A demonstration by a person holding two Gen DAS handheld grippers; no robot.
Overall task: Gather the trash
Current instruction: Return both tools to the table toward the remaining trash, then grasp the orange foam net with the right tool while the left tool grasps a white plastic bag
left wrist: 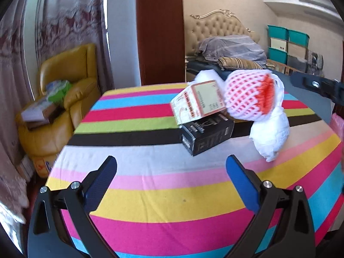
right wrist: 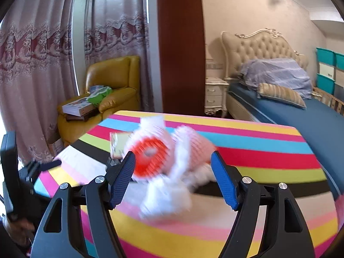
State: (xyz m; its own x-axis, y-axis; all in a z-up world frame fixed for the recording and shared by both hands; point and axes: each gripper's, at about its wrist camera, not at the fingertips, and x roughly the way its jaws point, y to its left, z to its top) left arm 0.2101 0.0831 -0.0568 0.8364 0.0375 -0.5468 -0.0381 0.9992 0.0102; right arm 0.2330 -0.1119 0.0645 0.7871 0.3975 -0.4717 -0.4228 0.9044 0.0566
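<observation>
Striped table [left wrist: 150, 204] with heaped trash: foam fruit net [left wrist: 247, 94] (light, springy, best pinched mid-mesh) rests on cartons; left gripper [left wrist: 172, 185] and right gripper [right wrist: 173, 178] both gape empty.

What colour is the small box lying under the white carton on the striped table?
Black, with pale print; the left wrist view shows it best.

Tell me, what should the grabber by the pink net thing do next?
Probably ease the right gripper forward and close on the pink foam fruit net. Its jaws stand open and empty, and the net lies just ahead on the striped tablecloth.
</observation>
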